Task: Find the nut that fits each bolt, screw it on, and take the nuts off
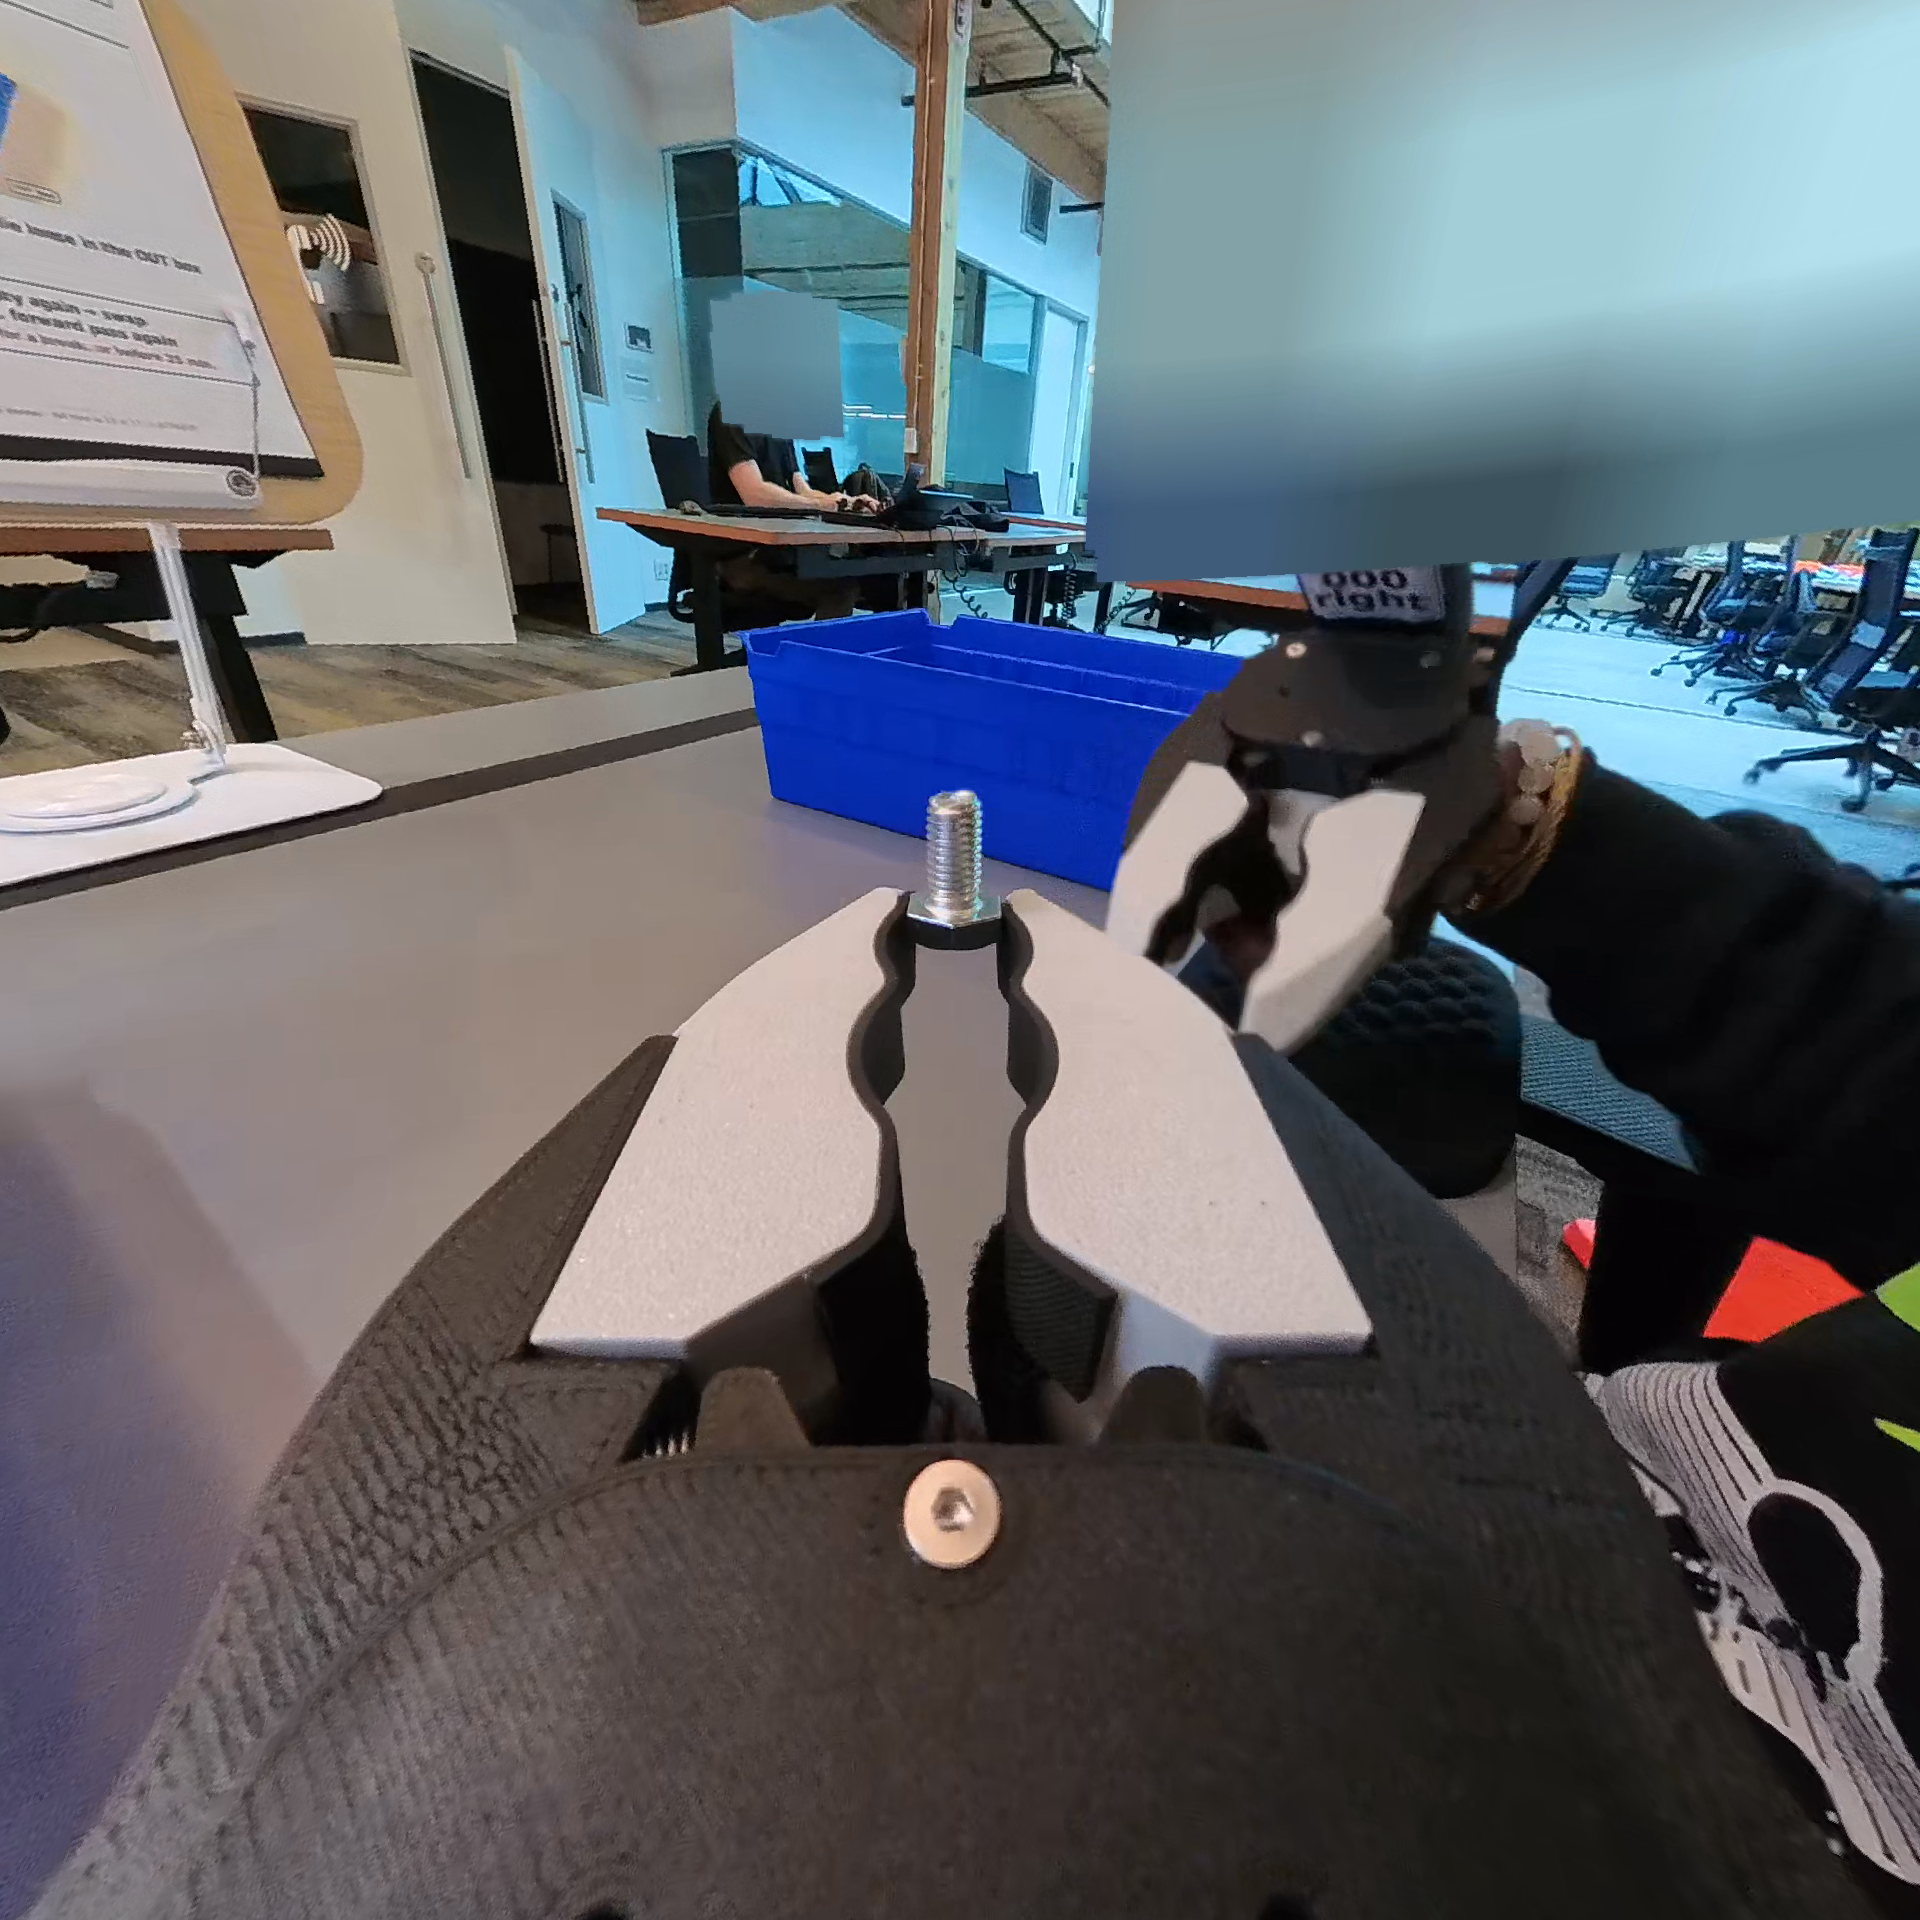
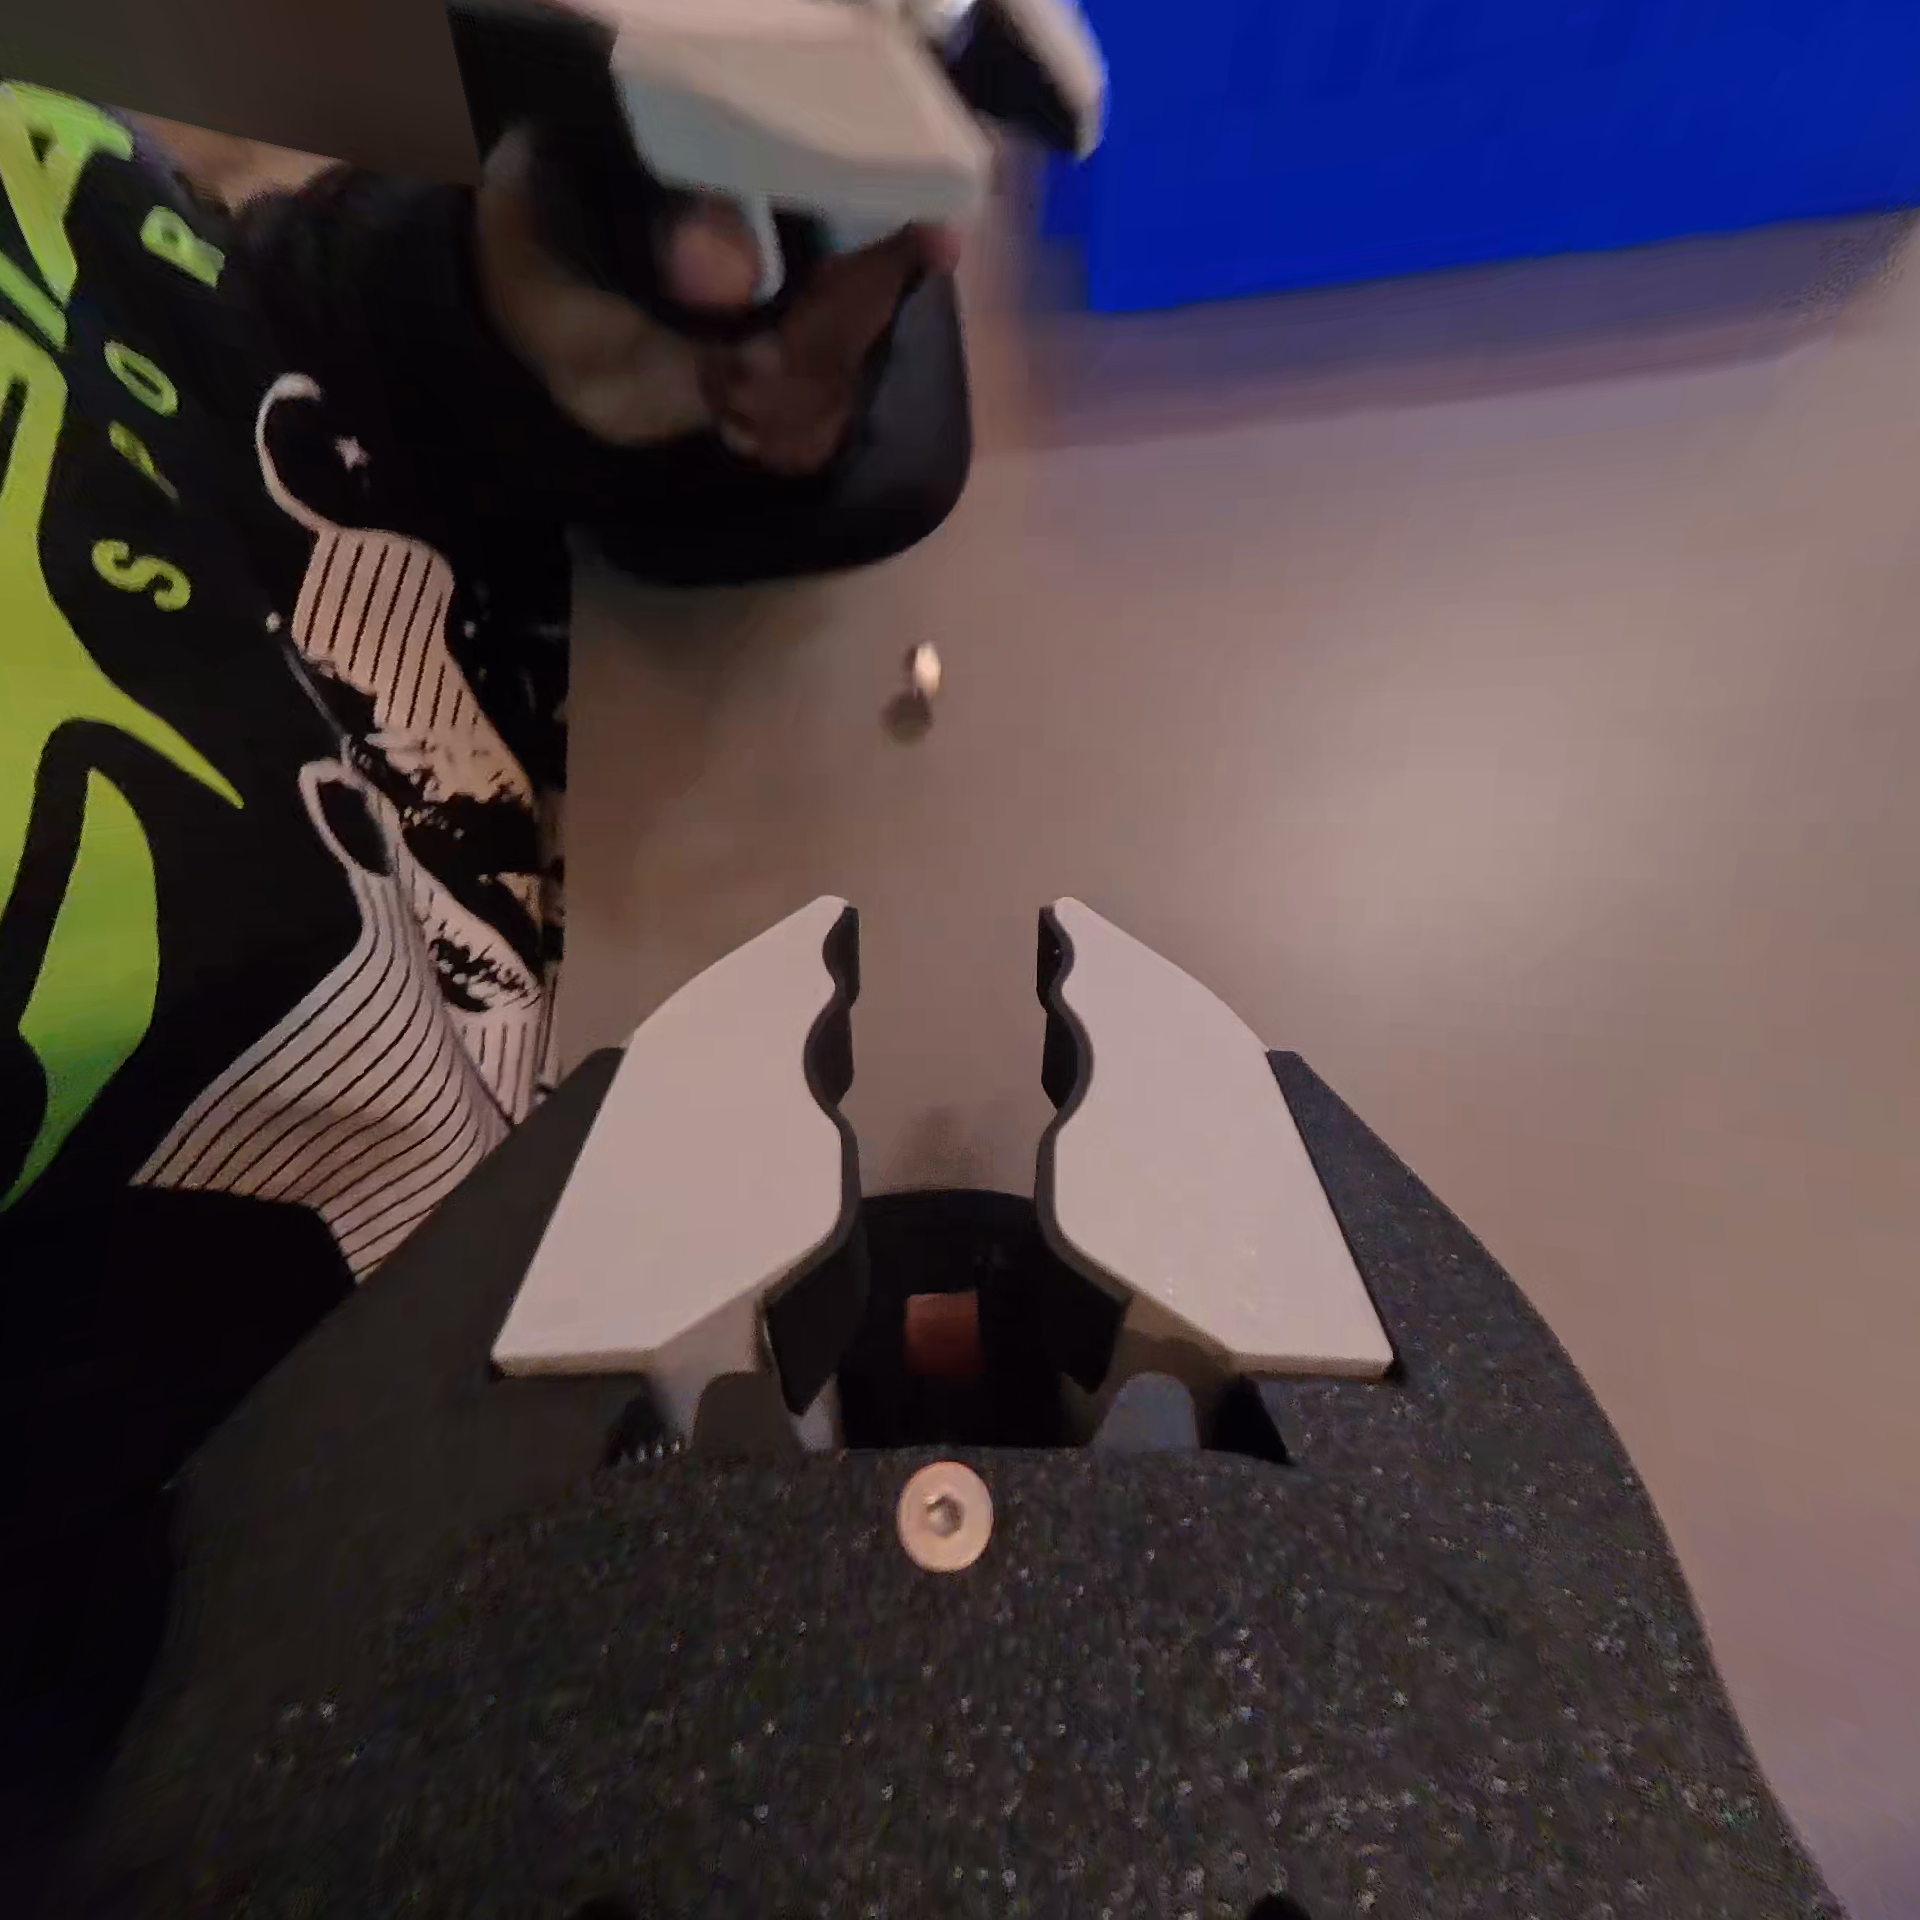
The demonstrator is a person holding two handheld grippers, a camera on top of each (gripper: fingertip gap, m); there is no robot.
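Note:
My left gripper [image 1: 954, 923] is shut on the hex head of a silver bolt [image 1: 954, 847] and holds it upright, threads up, just above the grey table [image 1: 416, 997]. No nut is on the bolt. My right gripper [image 2: 948, 916] is open and empty, pointing down at the table; it also shows in the left wrist view [image 1: 1205, 987], to the right of the bolt. A small silver metal piece [image 2: 918, 686] lies on the table ahead of the right gripper; it is too blurred to tell bolt from nut. The left gripper [image 2: 810, 114] shows blurred at the top of the right wrist view.
A blue plastic bin [image 1: 966, 717] stands on the table behind the bolt and also shows in the right wrist view [image 2: 1455, 156]. A sign on a white stand [image 1: 156, 779] is at the far left. The person's torso and black sleeve [image 1: 1714, 987] are at the right. My hands' fingertips stand some 11 cm from each other.

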